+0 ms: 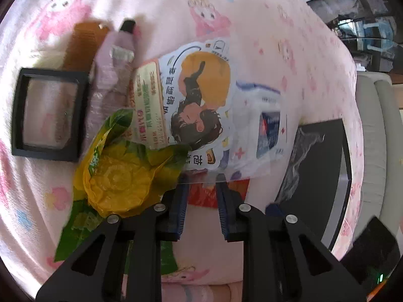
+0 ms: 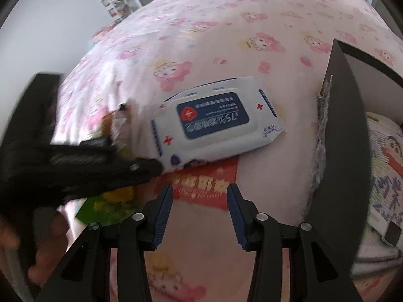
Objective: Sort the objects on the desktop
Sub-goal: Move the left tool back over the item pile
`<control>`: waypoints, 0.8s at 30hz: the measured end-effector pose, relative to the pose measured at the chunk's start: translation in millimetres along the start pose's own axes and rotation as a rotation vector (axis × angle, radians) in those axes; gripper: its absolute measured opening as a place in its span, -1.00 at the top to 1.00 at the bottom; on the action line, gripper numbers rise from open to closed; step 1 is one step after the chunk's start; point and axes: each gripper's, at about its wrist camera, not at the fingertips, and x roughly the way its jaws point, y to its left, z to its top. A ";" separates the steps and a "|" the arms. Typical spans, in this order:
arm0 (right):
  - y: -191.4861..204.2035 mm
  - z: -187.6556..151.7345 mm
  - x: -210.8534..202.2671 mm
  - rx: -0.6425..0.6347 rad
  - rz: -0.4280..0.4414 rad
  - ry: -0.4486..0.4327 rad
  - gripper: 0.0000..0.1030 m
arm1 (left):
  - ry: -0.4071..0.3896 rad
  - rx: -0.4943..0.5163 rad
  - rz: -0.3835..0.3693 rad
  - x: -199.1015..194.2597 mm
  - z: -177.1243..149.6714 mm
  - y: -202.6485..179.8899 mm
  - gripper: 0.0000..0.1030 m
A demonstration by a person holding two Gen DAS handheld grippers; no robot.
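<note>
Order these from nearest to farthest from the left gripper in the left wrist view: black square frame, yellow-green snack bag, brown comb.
1. Yellow-green snack bag, just left of the left gripper.
2. Black square frame, farther left.
3. Brown comb, farthest, upper left.

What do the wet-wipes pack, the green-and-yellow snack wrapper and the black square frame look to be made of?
Wet-wipes pack: soft plastic film, slightly glossy, sagging at its edges with a printed flap label.
Green-and-yellow snack wrapper: thin crinkled plastic film, shiny, moulded over a round embossed cake.
Black square frame: rigid, matte, probably plastic; its clear pane could be plastic or glass.
</note>
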 end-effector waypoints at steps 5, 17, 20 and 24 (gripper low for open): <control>-4.1 13.4 16.5 0.037 -0.023 -0.007 0.22 | -0.045 -0.001 -0.048 -1.0 -1.5 0.4 0.59; -9.4 -5.2 12.0 0.045 -0.008 0.022 0.22 | -0.137 0.016 -0.070 -33.7 -26.9 0.6 1.00; -7.6 -14.5 1.4 0.026 0.004 0.023 0.22 | -0.247 0.031 -0.031 -74.2 -42.2 9.4 1.00; -2.0 -19.7 -7.7 -0.012 0.004 0.013 0.22 | -0.336 0.002 0.028 -96.5 -53.0 24.6 1.00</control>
